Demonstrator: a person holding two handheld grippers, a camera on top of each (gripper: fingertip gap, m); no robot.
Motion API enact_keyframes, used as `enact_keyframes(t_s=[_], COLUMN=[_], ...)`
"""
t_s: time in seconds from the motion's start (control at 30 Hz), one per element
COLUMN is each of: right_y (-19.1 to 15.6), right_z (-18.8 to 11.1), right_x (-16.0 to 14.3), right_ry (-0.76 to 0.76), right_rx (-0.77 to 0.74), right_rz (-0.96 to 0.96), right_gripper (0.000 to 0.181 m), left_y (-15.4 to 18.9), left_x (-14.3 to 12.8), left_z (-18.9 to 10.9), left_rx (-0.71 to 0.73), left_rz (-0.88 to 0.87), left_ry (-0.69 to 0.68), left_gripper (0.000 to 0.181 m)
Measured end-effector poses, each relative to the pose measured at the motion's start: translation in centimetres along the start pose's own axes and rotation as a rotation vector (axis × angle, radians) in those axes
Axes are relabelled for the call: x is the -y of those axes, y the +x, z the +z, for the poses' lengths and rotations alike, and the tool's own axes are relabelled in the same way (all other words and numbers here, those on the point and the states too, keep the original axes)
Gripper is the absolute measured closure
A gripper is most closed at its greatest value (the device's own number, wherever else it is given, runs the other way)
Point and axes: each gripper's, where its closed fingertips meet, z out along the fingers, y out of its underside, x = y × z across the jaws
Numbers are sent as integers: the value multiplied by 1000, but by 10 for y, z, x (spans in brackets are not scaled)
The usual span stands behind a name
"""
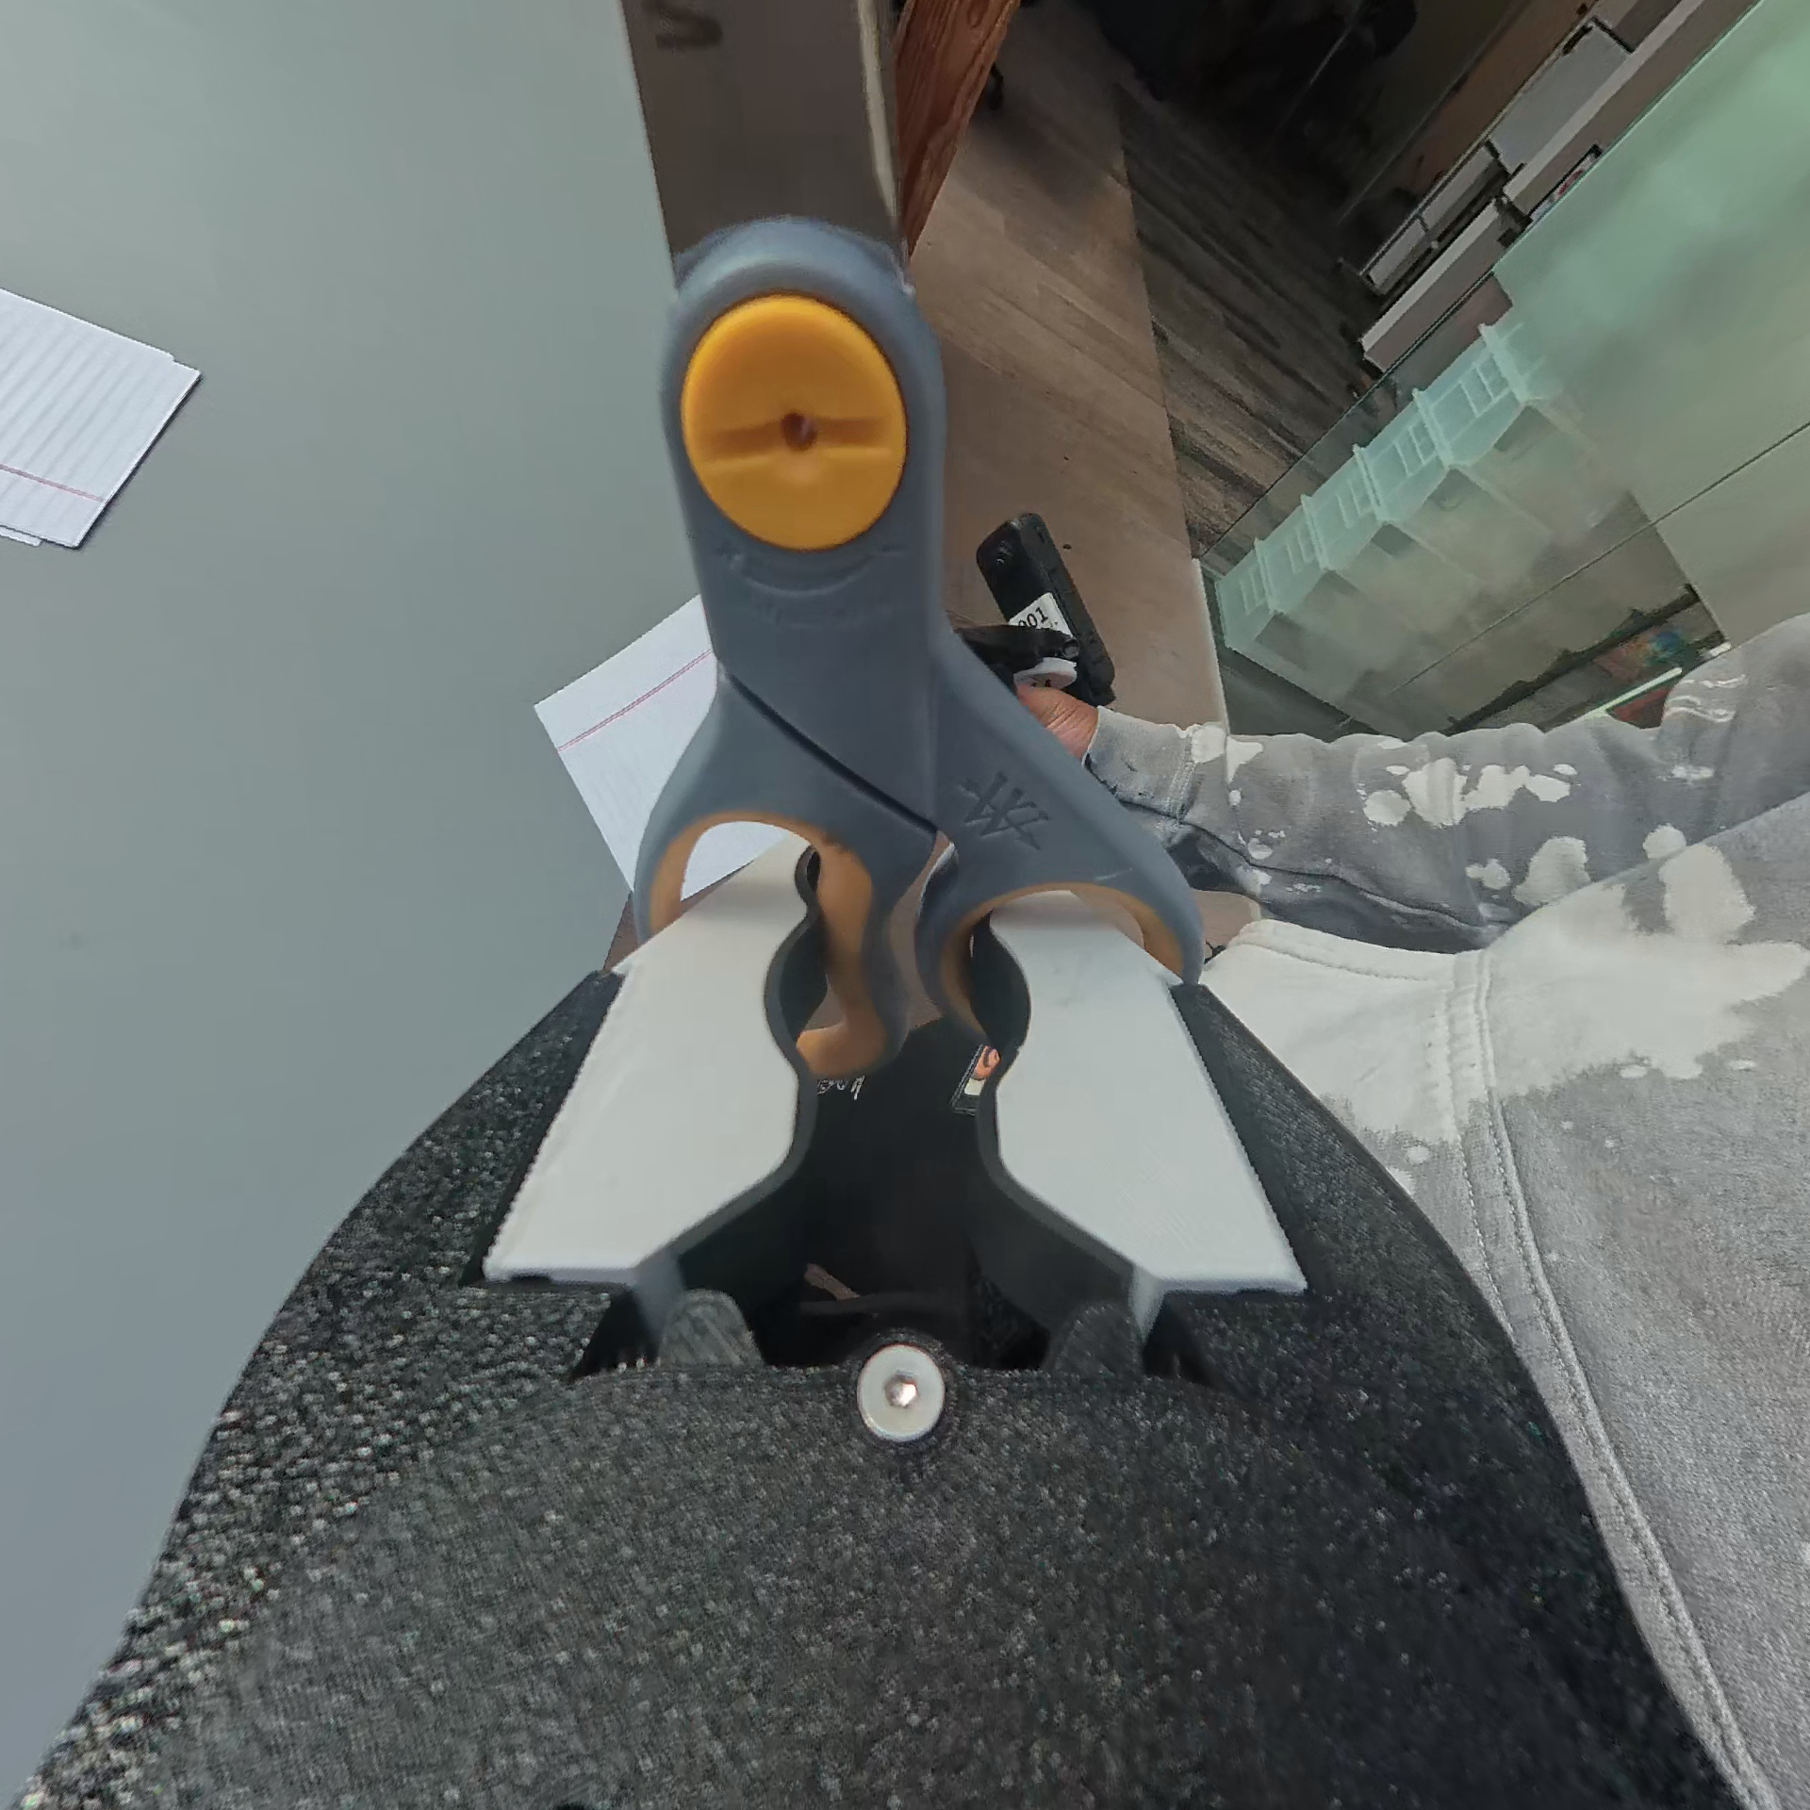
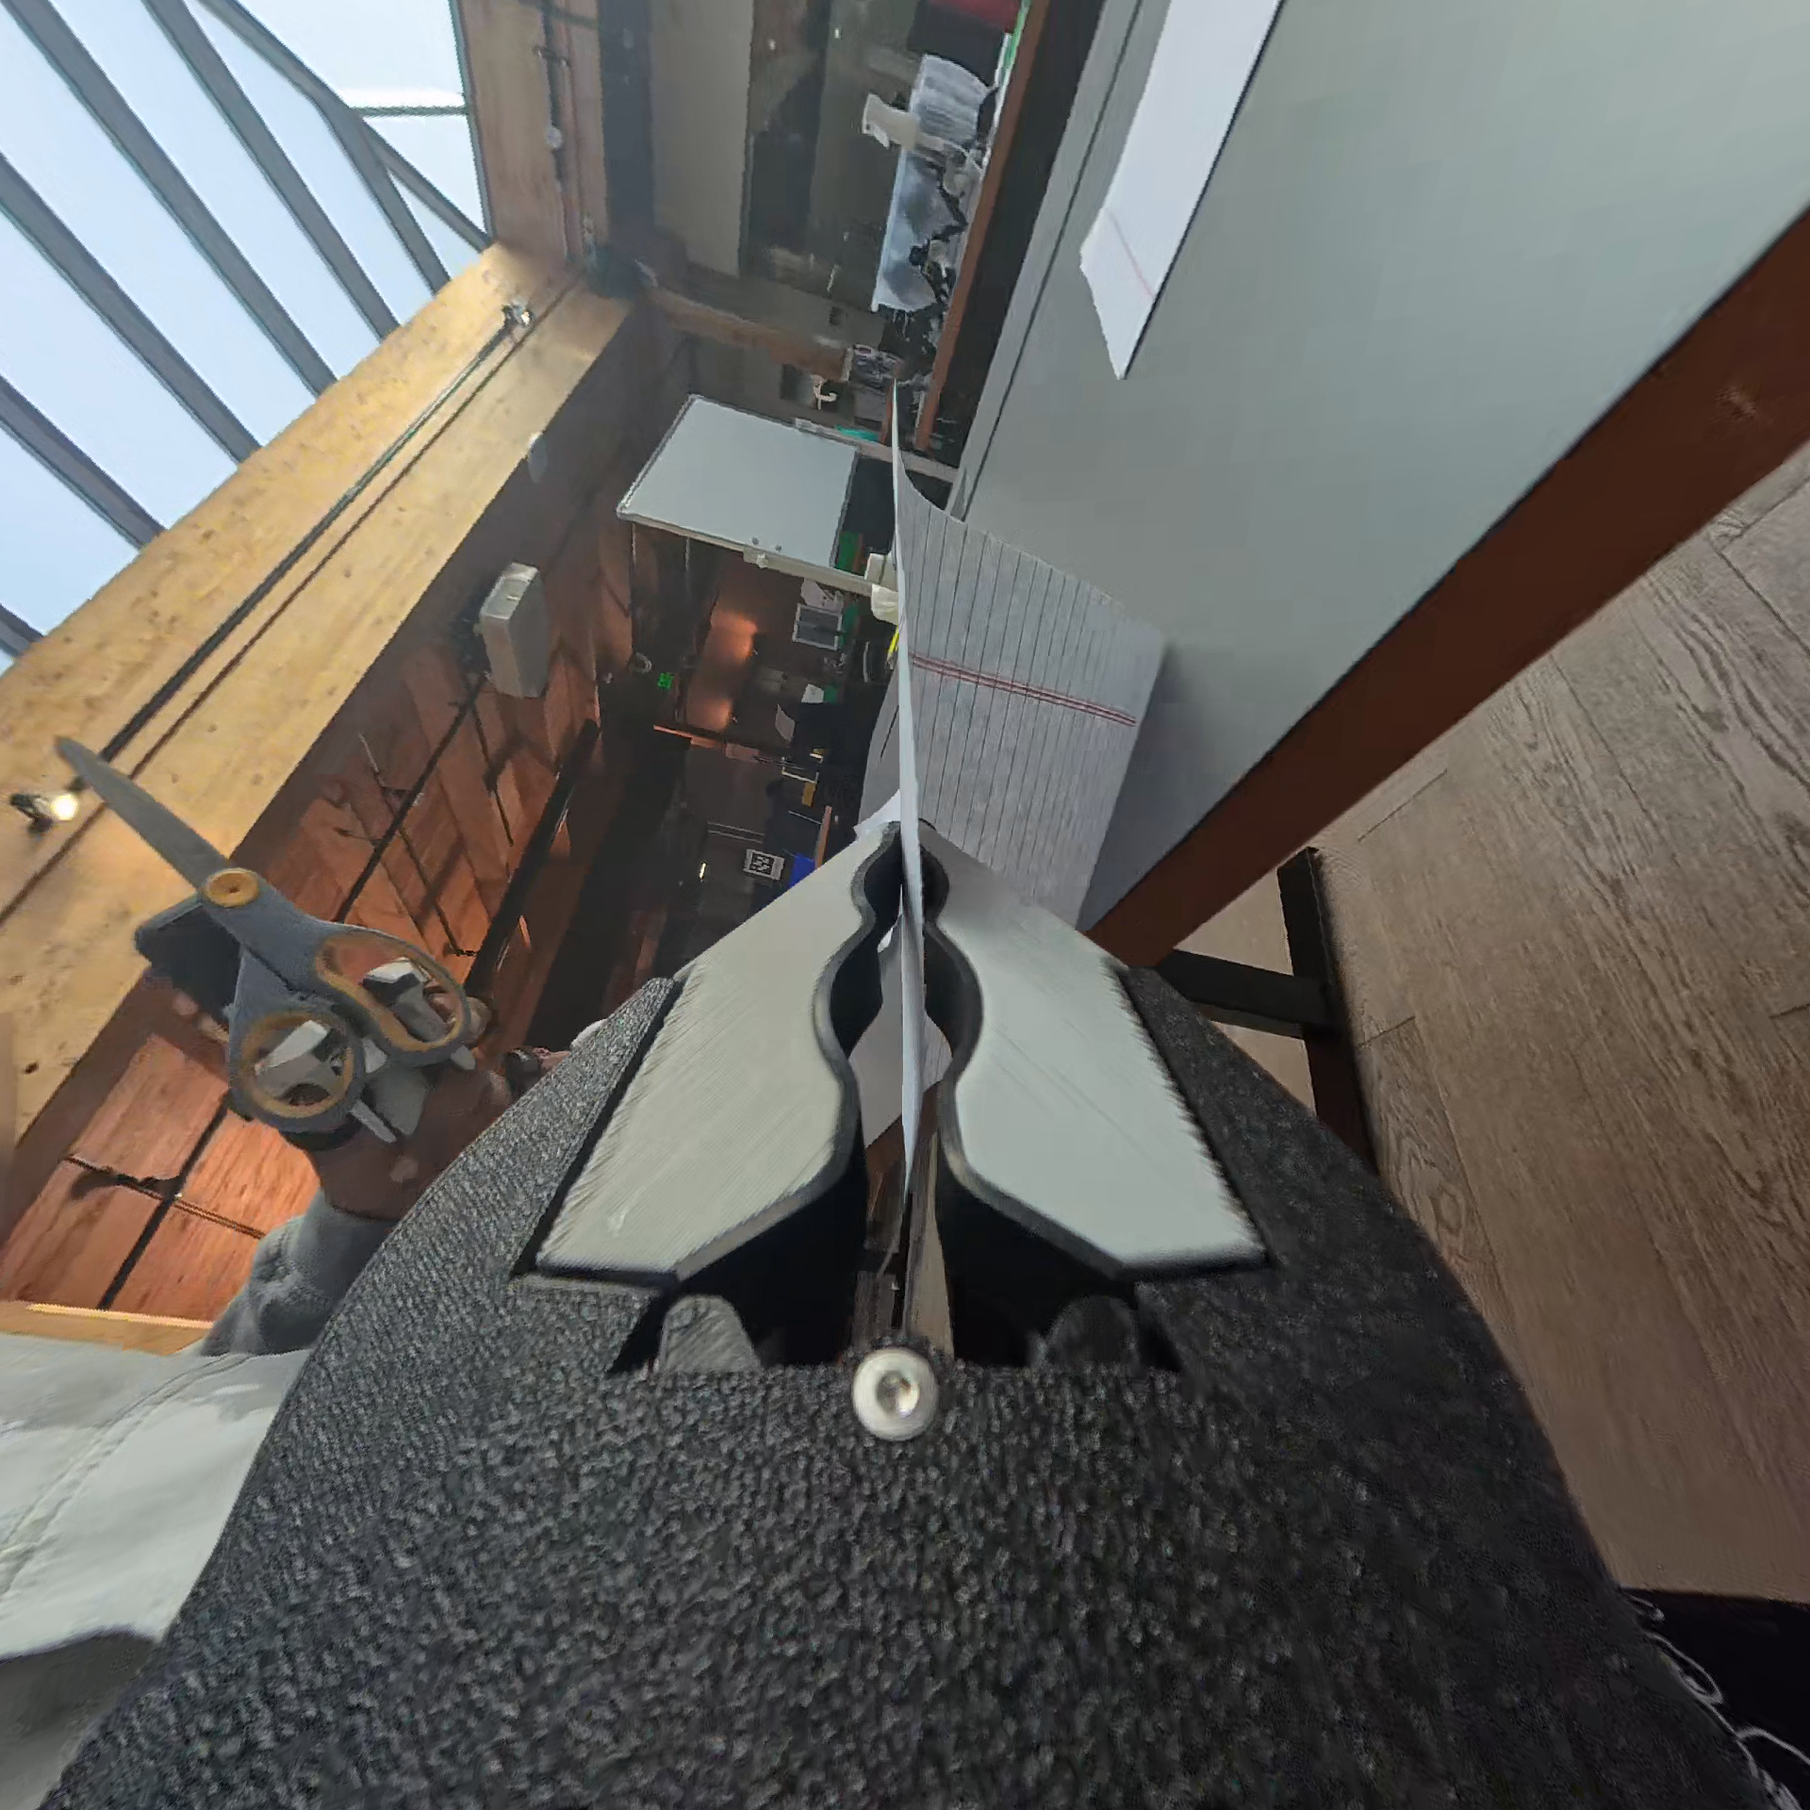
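My left gripper (image 1: 881, 881) has a finger through each handle loop of grey scissors with orange trim (image 1: 803, 607). The inner handle bars are pinched between the fingers and the blades point up and away. The scissors also show in the right wrist view (image 2: 294, 979), held in the air at the left. My right gripper (image 2: 906, 852) is shut on a white sheet of paper (image 2: 906, 686), seen edge-on between the pads. A lined sheet (image 2: 1028, 705) lies just behind it at the grey table's edge (image 2: 1371, 392). The right gripper's black body (image 1: 1048, 607) shows beyond the scissors, next to the lined sheet (image 1: 637, 764).
Another lined sheet (image 1: 78, 421) lies farther along the table and also shows in the right wrist view (image 2: 1166, 176). The table has a brown wooden edge (image 2: 1469, 607). A dark chair frame (image 2: 1312, 979) stands below it on the wood floor. A person's grey sleeve (image 1: 1371, 784) is at the right.
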Motion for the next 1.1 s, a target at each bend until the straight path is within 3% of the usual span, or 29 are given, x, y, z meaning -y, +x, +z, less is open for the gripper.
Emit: enact_keyframes(t_s=[0.2,0.4,0.57,0.77,1.1], right_y=[-151,-329,-437,-504,-542], right_z=[16,60,97,131,168], right_x=[50,96,120,122,149], right_ry=[-66,-178,-187,-307,-470], right_rx=[201,472,692,947,1169], right_rz=[-318,-673,-807,-835,-817], right_gripper=[181,181,181,181,181], left_y=[8,18,18,8,-23], left_x=[35,80,125,172,225], left_z=[-3,-8,-14,-20,3], left_rx=[-70,-156,-163,-111,30], left_rz=[39,127,202,246,295], left_ry=[96,173,245,314,271], left_gripper=[159,158,156,154,141])
